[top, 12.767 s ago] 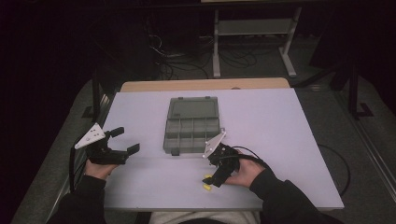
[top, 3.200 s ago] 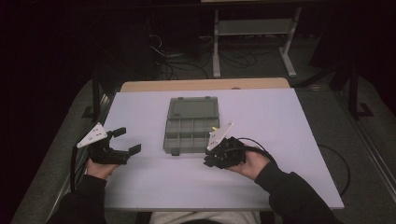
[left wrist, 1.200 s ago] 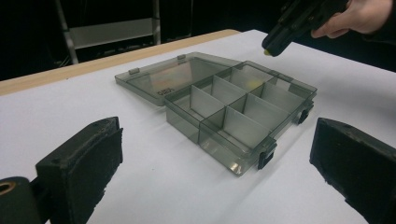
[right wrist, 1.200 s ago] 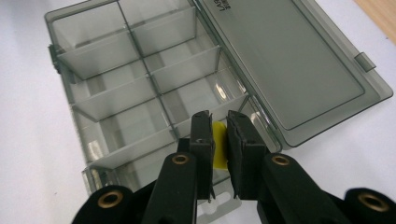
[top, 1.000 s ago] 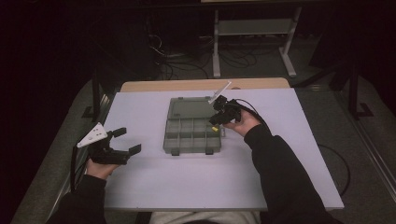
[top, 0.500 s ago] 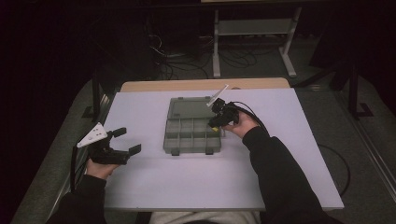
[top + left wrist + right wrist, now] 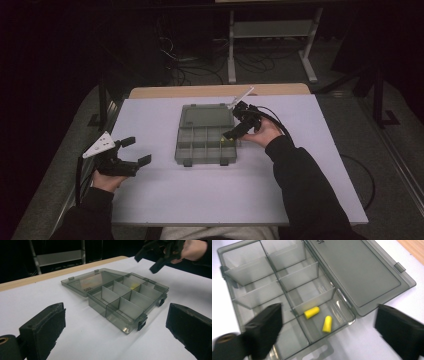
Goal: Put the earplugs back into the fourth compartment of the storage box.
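A smoky clear compartment box (image 7: pixel 200 150) lies mid-table with its lid (image 7: pixel 207 116) folded flat behind it. My right gripper (image 7: pixel 239 125) hovers over the box's right side. Its jaws have just been opening and stand wide apart with nothing between them. Under it, in the right gripper view, two yellow earplugs (image 7: pixel 312 312) (image 7: pixel 327 324) lie loose in a compartment next to the lid hinge. My left gripper (image 7: pixel 136 151) rests open and empty at the table's left, facing the box (image 7: pixel 125 297) from a distance. The right gripper (image 7: pixel 155 257) also shows beyond the box in the left gripper view.
The white tabletop (image 7: pixel 240 195) has free room in front of the box and on both sides. A wooden strip (image 7: pixel 220 91) runs along the far edge. Beyond it stand a metal stand (image 7: pixel 272 30) and cables on a dark floor.
The right gripper, shut a second ago over the box's right side, now has its jaws spread. The left hand has not moved.
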`<state>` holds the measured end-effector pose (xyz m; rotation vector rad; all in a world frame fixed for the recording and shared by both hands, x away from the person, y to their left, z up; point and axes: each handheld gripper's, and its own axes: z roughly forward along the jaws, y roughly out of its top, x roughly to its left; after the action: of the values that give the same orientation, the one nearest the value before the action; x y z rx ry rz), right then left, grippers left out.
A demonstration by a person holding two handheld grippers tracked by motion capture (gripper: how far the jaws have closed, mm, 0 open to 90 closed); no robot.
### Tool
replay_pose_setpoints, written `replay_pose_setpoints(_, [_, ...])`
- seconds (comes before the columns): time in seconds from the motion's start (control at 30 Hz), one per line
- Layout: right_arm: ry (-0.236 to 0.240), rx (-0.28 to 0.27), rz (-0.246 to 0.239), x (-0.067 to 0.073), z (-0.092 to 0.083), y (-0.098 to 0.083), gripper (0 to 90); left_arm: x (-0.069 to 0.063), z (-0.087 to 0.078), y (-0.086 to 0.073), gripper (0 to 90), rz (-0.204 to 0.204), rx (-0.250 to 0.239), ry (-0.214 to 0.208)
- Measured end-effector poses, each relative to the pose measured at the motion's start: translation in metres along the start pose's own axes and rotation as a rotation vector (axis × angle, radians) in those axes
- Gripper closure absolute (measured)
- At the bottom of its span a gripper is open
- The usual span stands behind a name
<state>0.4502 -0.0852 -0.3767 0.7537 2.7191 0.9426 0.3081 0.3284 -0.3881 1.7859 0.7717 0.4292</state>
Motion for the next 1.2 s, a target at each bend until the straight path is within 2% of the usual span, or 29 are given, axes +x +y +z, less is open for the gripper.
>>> replay_pose_setpoints(0.33, [-0.019,-0.053,0.026,0.002,-0.022,-0.013,0.3,0.0,0.0,0.0,2.2,0.0,-0.001,-0.001])
replay_pose_setpoints(0.5, [-0.017,-0.085,0.065,0.001,-0.033,-0.023,0.2,0.0,0.0,0.0,2.2,0.001,-0.001,0.0])
replay_pose_setpoints(1.0, [-0.029,-0.138,0.121,0.005,-0.055,-0.064,0.3,-0.001,0.0,0.0,2.2,0.001,0.0,0.003])
replay_pose_setpoints(1.2, [-0.03,-0.152,0.14,0.011,-0.061,-0.081,0.2,-0.001,0.0,0.0,2.2,0.001,0.0,0.004])
